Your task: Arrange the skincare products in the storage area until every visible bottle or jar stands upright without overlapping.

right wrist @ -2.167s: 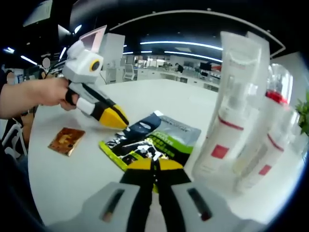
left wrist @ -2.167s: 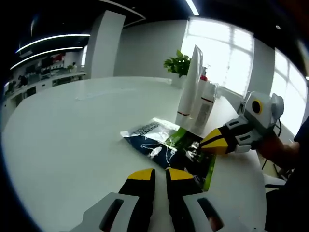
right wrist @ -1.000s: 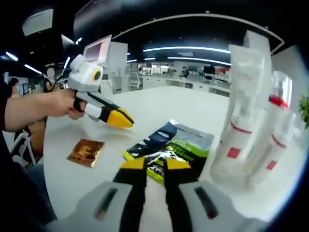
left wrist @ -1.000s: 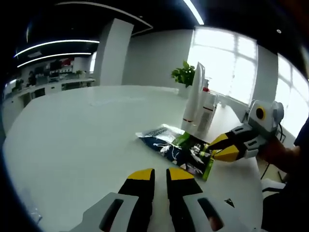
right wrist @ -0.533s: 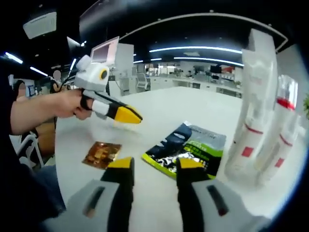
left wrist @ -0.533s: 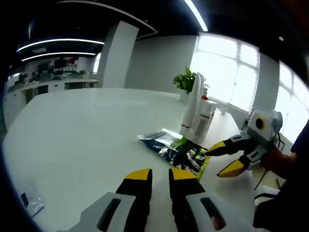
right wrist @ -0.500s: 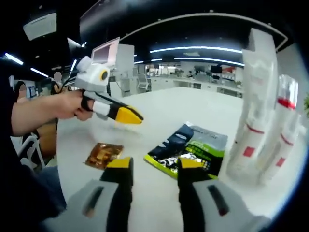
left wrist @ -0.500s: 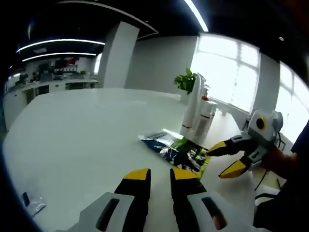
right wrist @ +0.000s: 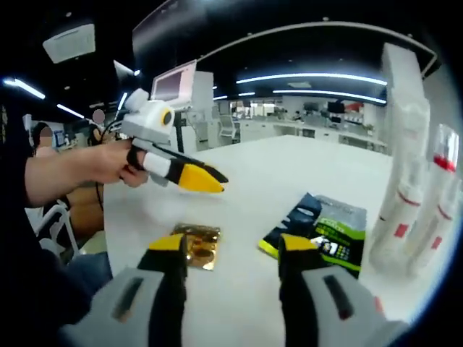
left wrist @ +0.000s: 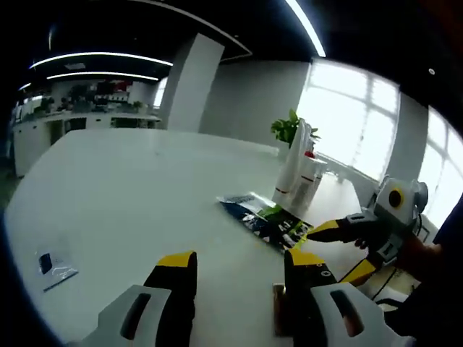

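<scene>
Several white skincare bottles and a tall tube (left wrist: 296, 173) stand upright together on the white table (left wrist: 130, 195); the right gripper view has them at the right edge (right wrist: 412, 195), with red bands. Flat dark and green sachets (left wrist: 264, 215) (right wrist: 322, 231) lie overlapping just in front of them. A gold sachet (right wrist: 194, 244) lies flat between my right jaws. My left gripper (left wrist: 240, 264) is open and holds nothing, and it enters the right gripper view (right wrist: 206, 178) in a hand. My right gripper (right wrist: 231, 246) is open and holds nothing, and comes in low right (left wrist: 341, 249).
A small clear packet (left wrist: 51, 264) lies on the table at the near left. A potted plant (left wrist: 288, 130) stands behind the bottles. A person's forearm (right wrist: 65, 173) reaches in from the left. A monitor (right wrist: 177, 83) and office desks are far behind.
Both grippers have gone from shut to wide open. Both have drawn back from the sachets, so bottles and sachets look smaller and the gold sachet lies nearer my right jaws.
</scene>
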Demonstrator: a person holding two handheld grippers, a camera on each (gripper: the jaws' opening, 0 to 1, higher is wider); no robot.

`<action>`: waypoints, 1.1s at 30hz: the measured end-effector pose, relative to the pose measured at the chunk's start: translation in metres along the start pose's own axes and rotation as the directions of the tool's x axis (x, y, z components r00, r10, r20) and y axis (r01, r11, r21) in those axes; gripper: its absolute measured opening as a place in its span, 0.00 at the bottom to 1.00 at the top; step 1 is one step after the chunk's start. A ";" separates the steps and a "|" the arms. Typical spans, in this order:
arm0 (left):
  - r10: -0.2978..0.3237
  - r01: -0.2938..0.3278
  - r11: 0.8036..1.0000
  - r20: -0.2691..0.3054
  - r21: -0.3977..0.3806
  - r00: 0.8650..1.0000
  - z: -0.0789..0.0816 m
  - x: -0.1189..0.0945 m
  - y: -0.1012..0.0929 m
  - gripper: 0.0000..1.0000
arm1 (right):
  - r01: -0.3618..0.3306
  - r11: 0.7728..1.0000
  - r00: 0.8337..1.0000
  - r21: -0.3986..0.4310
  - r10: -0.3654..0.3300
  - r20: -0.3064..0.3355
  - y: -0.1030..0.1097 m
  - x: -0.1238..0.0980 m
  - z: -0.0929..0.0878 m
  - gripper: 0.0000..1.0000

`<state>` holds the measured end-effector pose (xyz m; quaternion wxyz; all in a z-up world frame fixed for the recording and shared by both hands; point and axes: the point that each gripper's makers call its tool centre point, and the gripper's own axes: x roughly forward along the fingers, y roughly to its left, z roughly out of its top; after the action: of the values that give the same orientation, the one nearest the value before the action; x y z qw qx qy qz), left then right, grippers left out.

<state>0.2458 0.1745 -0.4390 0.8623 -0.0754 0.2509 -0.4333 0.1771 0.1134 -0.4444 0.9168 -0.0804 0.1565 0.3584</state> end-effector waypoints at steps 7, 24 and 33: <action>0.013 -0.014 0.999 0.016 0.035 1.000 -0.001 -0.006 -0.004 0.52 | -0.050 0.999 0.999 0.003 0.050 0.000 0.026 0.015 0.000 0.55; 0.049 -0.049 0.998 -0.004 0.049 0.999 0.001 -0.036 -0.001 0.76 | -0.048 0.999 0.998 -0.002 0.048 -0.051 0.040 0.032 -0.012 0.55; 0.094 -0.091 0.990 -0.028 0.105 0.995 -0.001 -0.054 0.004 0.73 | -0.038 0.999 0.998 0.008 0.039 -0.057 0.039 0.034 -0.015 0.53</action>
<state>0.2212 0.2195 -0.4216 0.8801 -0.0119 0.2455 -0.4063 0.1704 0.1594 -0.4713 0.9052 -0.0845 0.1856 0.3729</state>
